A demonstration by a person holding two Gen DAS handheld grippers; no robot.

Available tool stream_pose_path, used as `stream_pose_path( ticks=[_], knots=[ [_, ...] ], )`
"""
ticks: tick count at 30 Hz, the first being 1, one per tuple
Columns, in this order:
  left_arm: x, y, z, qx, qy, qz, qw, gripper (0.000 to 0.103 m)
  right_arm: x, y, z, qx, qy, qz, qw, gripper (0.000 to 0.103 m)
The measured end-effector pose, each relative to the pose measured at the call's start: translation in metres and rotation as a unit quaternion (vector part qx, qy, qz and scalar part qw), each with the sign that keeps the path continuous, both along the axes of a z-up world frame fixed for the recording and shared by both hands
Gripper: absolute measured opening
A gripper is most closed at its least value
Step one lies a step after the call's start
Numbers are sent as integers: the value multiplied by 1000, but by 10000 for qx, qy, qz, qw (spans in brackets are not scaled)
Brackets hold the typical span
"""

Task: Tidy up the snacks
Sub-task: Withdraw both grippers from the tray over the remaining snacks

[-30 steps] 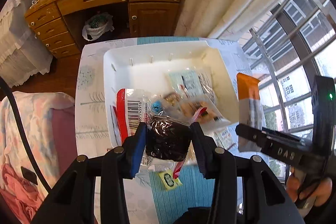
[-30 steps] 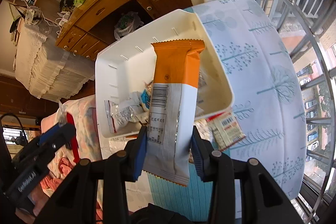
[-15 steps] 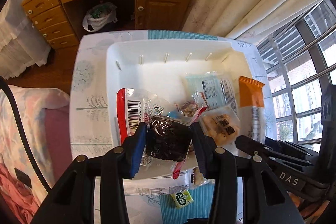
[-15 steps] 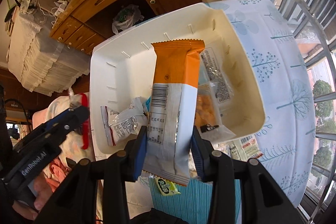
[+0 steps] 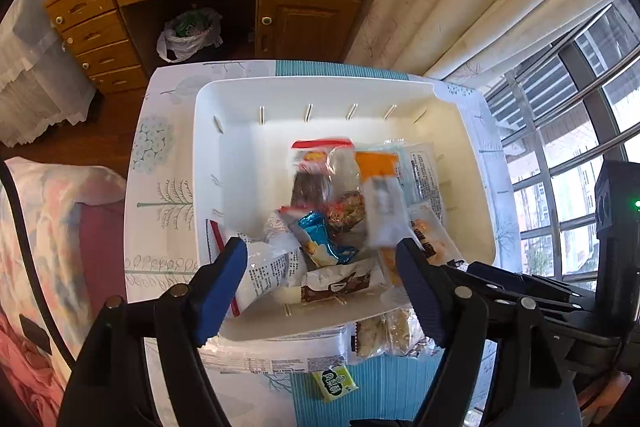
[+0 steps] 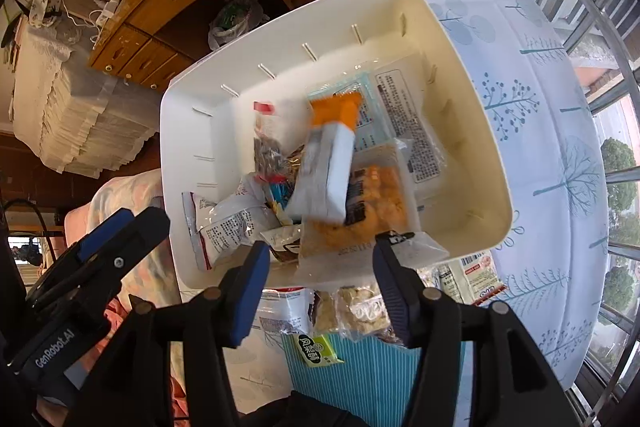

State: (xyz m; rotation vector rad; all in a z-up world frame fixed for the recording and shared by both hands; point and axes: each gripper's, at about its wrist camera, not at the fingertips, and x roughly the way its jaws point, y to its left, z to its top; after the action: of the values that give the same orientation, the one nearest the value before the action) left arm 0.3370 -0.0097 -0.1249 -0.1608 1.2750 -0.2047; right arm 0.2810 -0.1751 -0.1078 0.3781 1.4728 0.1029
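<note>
The worktop (image 5: 168, 163), under a tree-printed cloth, carries a white bin (image 5: 240, 155) that fills the middle of both views; it appears to be the collecting place for the snacks. Inside it a heap of packets lies toward the near wall, and on top are an orange-and-white bar (image 6: 326, 163) and a dark packet (image 5: 310, 187), both blurred, probably still settling where they were dropped.

The left hand-held gripper (image 5: 320, 287) hangs over the bin's near rim, its jaws having just been opening; they stand wide with nothing between them. The right hand-held gripper (image 6: 320, 267) has likewise just been opening, to a narrower gap, and is also empty. Both point steeply down, which suits releasing into the bin.

Outside the near wall some snacks remain on the worktop, likely the next to be moved: a cracker pack (image 6: 352, 311) and a small green sachet (image 5: 335, 383). Only the right wrist view shows a red-and-white packet (image 6: 476, 273) beside the bin's corner; the left wrist view alone shows the right tool's green light.
</note>
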Motion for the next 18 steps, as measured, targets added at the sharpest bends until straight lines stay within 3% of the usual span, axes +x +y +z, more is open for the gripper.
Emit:
stream_pose_path(
  ticks=[18],
  knots=[
    [-96, 2, 23, 49, -203, 1127, 9934, 76, -53, -36, 29, 124, -359, 396, 9985, 62]
  ],
)
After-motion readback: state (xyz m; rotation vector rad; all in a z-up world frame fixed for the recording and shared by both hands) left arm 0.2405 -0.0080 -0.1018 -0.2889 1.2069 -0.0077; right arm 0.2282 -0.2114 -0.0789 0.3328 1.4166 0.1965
